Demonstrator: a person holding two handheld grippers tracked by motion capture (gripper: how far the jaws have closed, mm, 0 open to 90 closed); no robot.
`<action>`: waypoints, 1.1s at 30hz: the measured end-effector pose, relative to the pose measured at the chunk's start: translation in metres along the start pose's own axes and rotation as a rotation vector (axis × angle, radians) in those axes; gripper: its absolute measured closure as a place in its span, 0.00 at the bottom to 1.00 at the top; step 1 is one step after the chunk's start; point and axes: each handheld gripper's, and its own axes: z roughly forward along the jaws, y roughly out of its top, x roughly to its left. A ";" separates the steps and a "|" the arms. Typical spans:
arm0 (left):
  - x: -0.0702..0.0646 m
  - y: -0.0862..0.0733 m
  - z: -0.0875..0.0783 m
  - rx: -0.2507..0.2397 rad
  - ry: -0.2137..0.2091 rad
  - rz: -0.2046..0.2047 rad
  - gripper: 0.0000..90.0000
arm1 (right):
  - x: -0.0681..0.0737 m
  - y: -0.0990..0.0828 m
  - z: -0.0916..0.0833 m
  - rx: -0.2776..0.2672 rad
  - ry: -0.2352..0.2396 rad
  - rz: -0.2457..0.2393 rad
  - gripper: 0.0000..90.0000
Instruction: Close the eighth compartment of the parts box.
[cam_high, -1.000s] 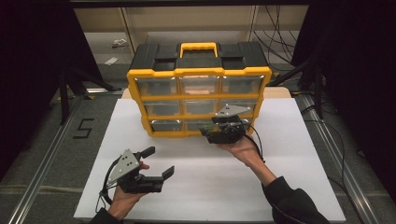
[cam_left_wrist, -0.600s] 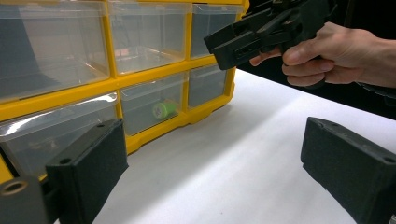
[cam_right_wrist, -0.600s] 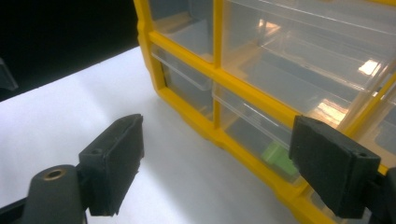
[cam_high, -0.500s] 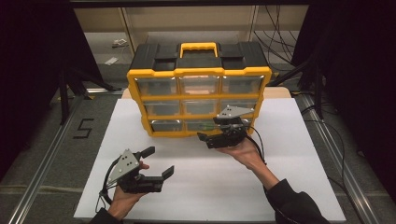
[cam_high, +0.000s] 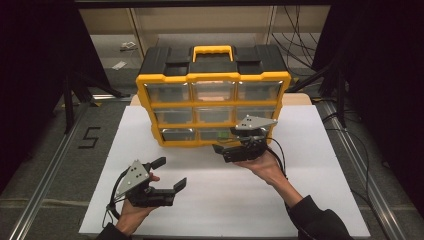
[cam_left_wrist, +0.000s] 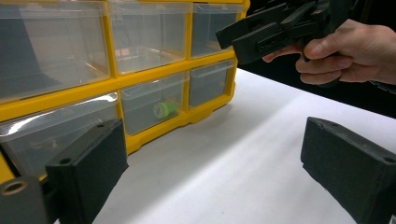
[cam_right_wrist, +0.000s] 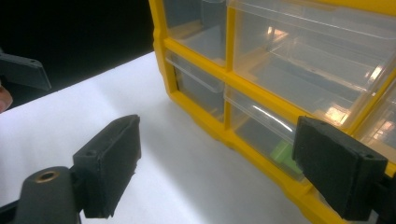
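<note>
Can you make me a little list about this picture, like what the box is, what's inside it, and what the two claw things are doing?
box: yellow drawer organizer with a black top and clear drawers, standing on the white table
inside: a small green thing in the bottom middle drawer
left gripper: open, empty, held low over the table in front of the box
right gripper: jaws have just been opening, now wide, nothing between them, close to the bottom row of drawers
drawers: all look pushed in

Yellow-and-black drawer cabinet (cam_high: 212, 80), white tabletop (cam_high: 220, 200)
</note>
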 end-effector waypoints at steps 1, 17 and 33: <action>0.000 0.000 0.000 0.000 0.001 0.000 0.08 | 0.000 0.000 -0.001 -0.004 0.001 0.000 0.18; 0.000 0.000 -0.001 0.002 0.005 0.003 0.08 | 0.004 -0.004 -0.008 -0.029 0.013 0.011 0.18; 0.000 0.000 -0.001 0.002 0.008 0.005 0.08 | 0.008 -0.011 -0.023 -0.081 0.008 0.028 0.19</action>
